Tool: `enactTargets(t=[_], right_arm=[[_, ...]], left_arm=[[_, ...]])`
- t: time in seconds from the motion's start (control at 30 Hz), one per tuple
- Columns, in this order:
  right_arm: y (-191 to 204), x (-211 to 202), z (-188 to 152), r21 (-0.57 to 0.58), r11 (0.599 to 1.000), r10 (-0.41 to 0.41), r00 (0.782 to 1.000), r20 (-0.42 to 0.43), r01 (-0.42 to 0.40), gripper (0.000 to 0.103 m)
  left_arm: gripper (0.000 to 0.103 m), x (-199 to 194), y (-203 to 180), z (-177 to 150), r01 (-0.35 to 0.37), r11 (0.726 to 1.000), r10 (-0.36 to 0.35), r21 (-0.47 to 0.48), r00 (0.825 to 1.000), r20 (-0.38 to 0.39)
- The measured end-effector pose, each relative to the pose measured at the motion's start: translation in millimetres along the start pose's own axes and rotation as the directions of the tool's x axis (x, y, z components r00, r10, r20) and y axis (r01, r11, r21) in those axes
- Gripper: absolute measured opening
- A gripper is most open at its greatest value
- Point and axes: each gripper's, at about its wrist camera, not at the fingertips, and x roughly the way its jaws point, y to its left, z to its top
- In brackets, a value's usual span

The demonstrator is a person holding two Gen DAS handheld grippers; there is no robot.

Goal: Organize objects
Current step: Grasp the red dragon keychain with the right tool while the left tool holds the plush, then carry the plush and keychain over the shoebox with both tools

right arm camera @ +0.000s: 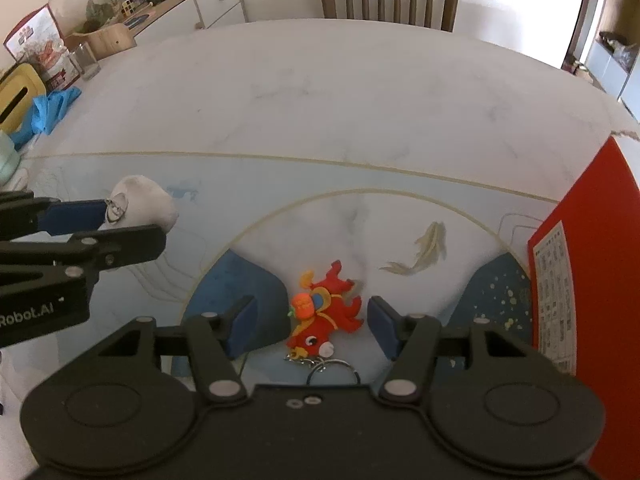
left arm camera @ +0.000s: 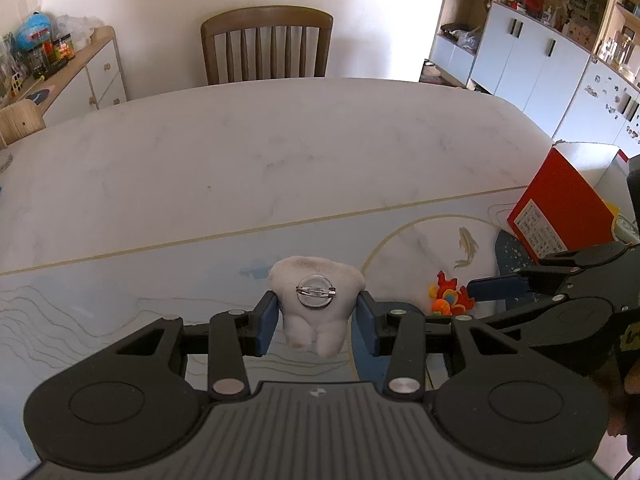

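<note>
A white tooth-shaped plush brooch [left arm camera: 316, 304] with a round metal pin back sits between the blue pads of my left gripper [left arm camera: 317, 318]; the pads touch its sides. It also shows in the right wrist view [right arm camera: 140, 202]. A red and orange plush keychain [right arm camera: 324, 314] with metal rings lies on the table mat between the open fingers of my right gripper [right arm camera: 310, 326], not touched. The keychain shows in the left wrist view [left arm camera: 450, 298] too, by the right gripper's fingertip.
A red box [left arm camera: 560, 208] stands at the table's right edge, also in the right wrist view [right arm camera: 576, 264]. A wooden chair [left arm camera: 266, 44] stands behind the table. Blue cloth [right arm camera: 48, 110], a glass [right arm camera: 86, 62] and a yellow box [right arm camera: 18, 94] sit at the far left.
</note>
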Motion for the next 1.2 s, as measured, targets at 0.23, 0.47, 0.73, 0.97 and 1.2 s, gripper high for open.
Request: enactTargets(t=[0.23,0.47,0.73,0.97,1.2], right_arm=[[9.0,-1.3,-7.0,-0.051,0.997,-0.06,0.998,0.012,0.061,0.052],[15.0,-2.3,-9.4,-0.089,0.994,-0.067,0.998,0.014,0.068,0.037],[4.4,-40.0,-16.8,-0.032,0.999,0.014,0.999,0.038,-0.012,0.036],[-9.7,-93.7,-21.7,-0.024,0.998,0.056,0.994,0.092,-0.054,0.036],[-41.7,-139.4,-25.3,0.0,0.997,0.077,0.986,0.147,-0.078,0.036]], left_arm=[[0.041,-0.7,-1.9,-0.6,0.001,1.0,-0.001,-0.001,1.0,0.004],[0.041,-4.6,-8.7,-1.4,0.001,1.0,-0.001,0.007,1.0,0.001],[0.041,-16.0,-23.3,-1.9,0.014,1.0,-0.014,0.019,1.0,0.013],[0.041,-40.1,-50.4,3.9,0.046,0.998,-0.048,0.035,0.998,0.041],[0.042,-71.5,-87.3,12.4,0.078,0.995,-0.083,0.064,0.993,0.086]])
